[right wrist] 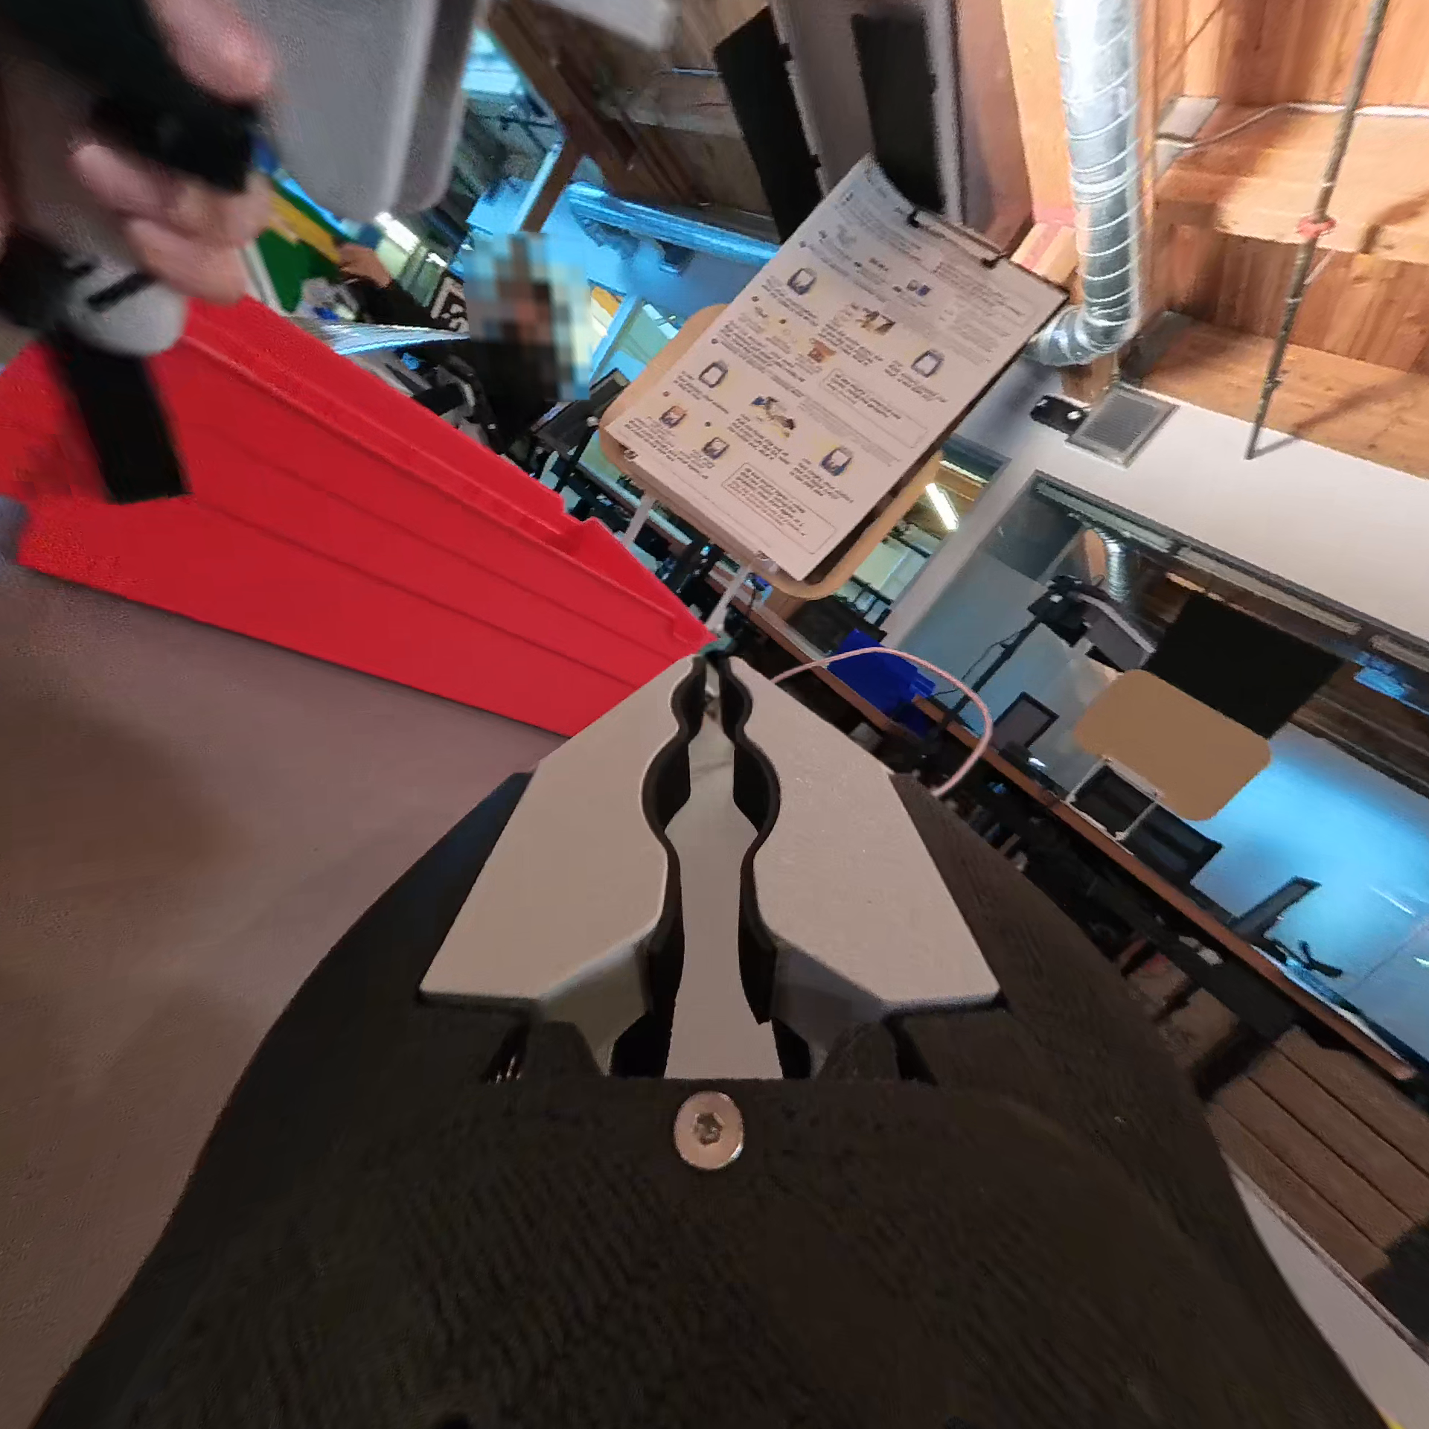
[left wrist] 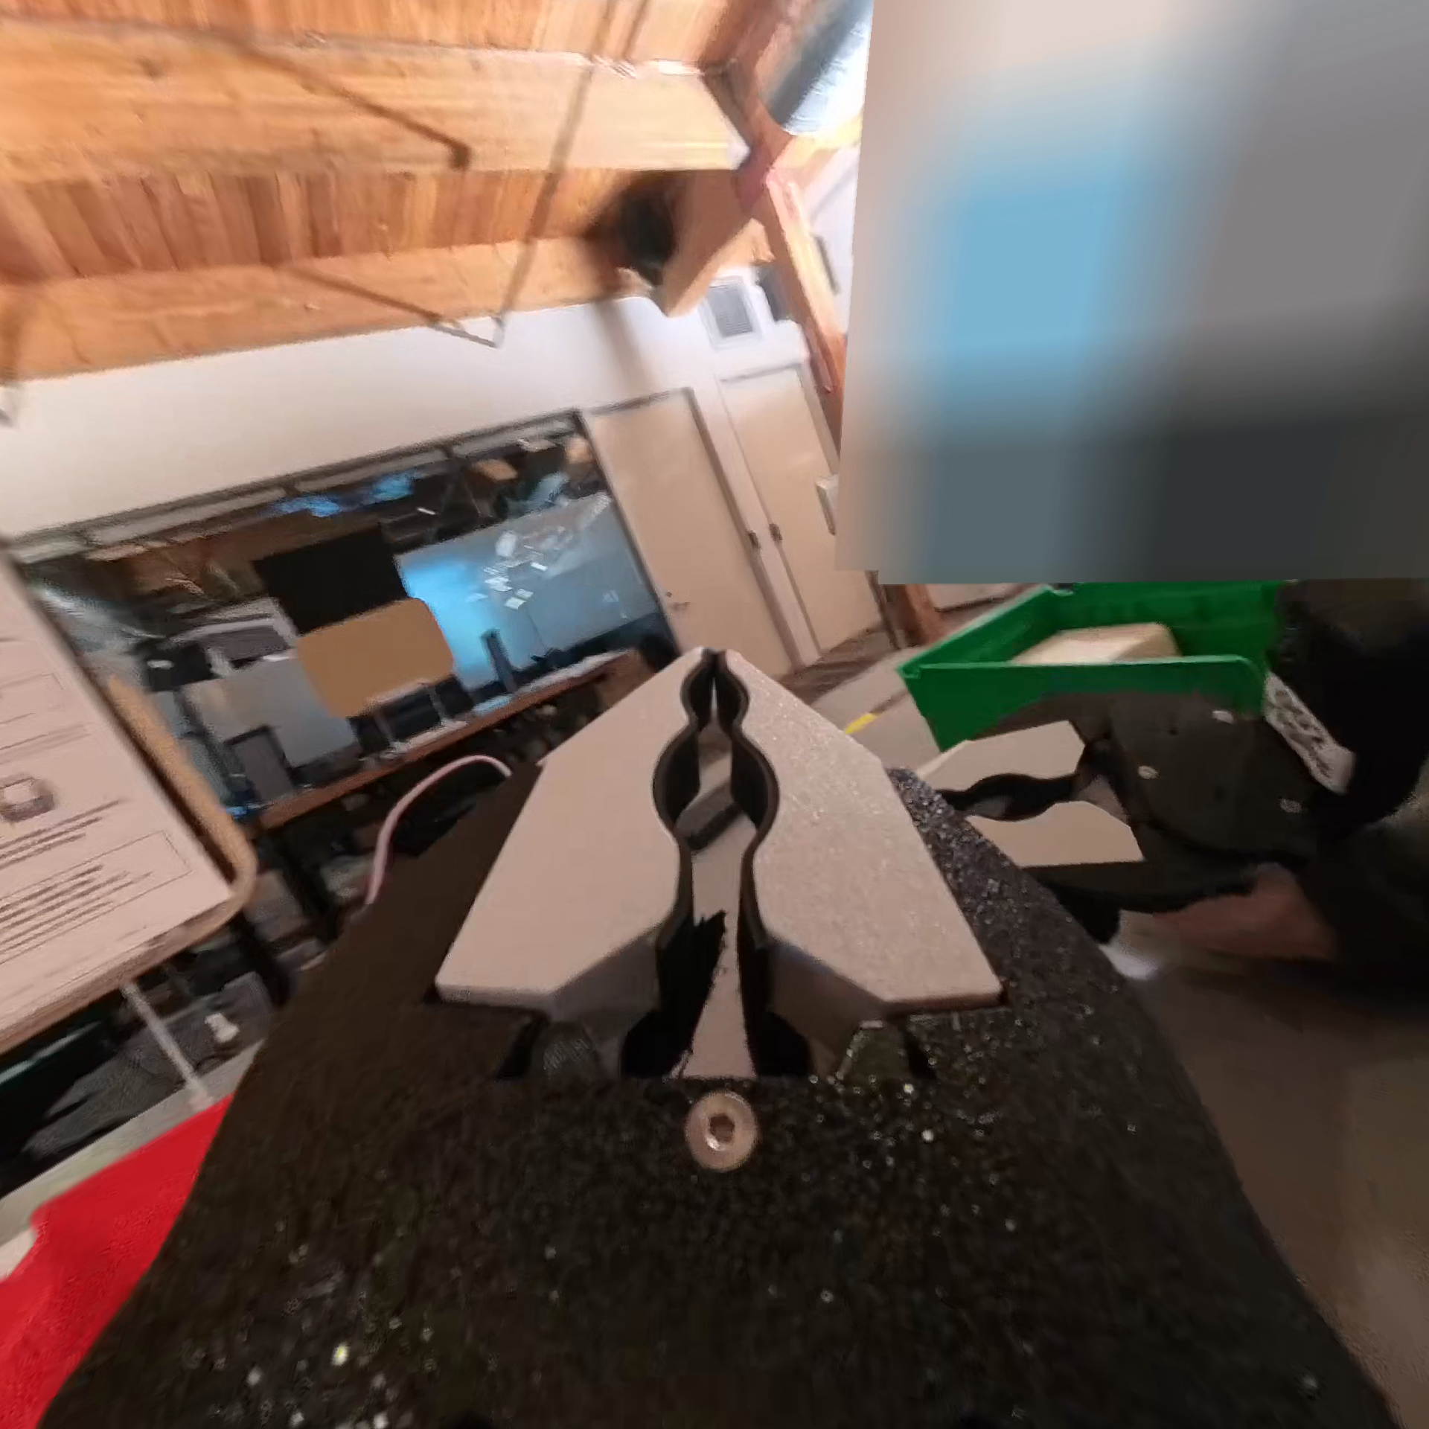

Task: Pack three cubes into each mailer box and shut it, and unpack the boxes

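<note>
Both grippers raised off the bench [right wrist: 193,773], left gripper [left wrist: 715,657] and right gripper [right wrist: 713,663] fingers closed on nothing; red bin [right wrist: 348,541] behind, green bin [left wrist: 1082,673] beside.

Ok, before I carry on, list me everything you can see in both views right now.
Red bin: one, red, on the table left of the right gripper.
Green bin: one, green, beyond the right gripper, a pale box-like thing inside.
Clipboard: one, tan board with a printed sheet, raised beyond the red bin.
Table: one, grey-brown, under the bins.
Cable: one, pale pink loop by the right gripper.
Duct: one, silver, up by the wooden ceiling.
Cubes: none in view.
Hand: one, blurred, holding the left gripper's handle.
Left gripper: grey fingers, tips together, nothing held.
Right gripper: grey fingers, tips almost touching, nothing held.
</note>
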`<state>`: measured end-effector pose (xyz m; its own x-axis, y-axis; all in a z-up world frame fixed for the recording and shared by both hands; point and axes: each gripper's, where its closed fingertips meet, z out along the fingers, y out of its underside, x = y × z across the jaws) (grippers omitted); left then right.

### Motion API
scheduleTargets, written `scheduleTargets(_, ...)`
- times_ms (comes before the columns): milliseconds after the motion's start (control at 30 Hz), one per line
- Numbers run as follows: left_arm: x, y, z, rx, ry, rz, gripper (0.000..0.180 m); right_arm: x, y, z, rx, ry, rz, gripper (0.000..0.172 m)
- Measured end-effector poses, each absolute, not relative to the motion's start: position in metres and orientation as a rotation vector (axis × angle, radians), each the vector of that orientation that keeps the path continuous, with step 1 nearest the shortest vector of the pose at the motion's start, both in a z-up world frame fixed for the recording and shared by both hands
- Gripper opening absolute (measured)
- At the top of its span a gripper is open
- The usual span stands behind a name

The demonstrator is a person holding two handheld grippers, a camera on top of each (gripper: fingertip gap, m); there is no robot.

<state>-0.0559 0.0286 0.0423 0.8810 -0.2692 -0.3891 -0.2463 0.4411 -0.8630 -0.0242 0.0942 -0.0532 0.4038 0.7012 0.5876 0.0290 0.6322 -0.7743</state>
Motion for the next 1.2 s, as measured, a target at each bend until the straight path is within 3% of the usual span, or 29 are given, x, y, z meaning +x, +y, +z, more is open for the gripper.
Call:
scheduleTargets(133,-0.083,0.053,0.046,-1.232,0.605,-0.102,0.0,-0.03,0.096,-0.061,-0.821,-1.114,0.501,0.001)
scheduleTargets(267,-0.14,0.09,0.033,-1.493,0.733,0.066,0.0,-0.027,0.1,-0.059,-0.83,-1.093,0.507,0.001)
scheduleTargets(433,-0.208,0.126,-0.057,-1.958,1.237,0.176,0.097,-0.027,0.107,-0.061,-0.861,-1.082,0.522,0.001)
scheduleTargets(467,-0.218,0.132,-0.064,-2.003,1.243,0.158,0.09,-0.027,0.108,-0.062,-0.865,-1.08,0.525,0.0)
scheduleTargets(500,-0.227,0.131,-0.075,-2.077,1.305,0.122,0.101,-0.027,0.108,-0.062,-0.87,-1.08,0.527,0.0)
scheduleTargets(900,-0.28,0.134,-0.14,-2.452,1.823,0.14,0.133,-0.028,0.12,-0.071,-0.914,-1.105,0.5,0.0)
scheduleTargets(1200,-0.282,0.136,-0.151,-2.469,1.937,0.105,0.128,-0.03,0.123,-0.076,-0.941,-1.121,0.51,0.0)
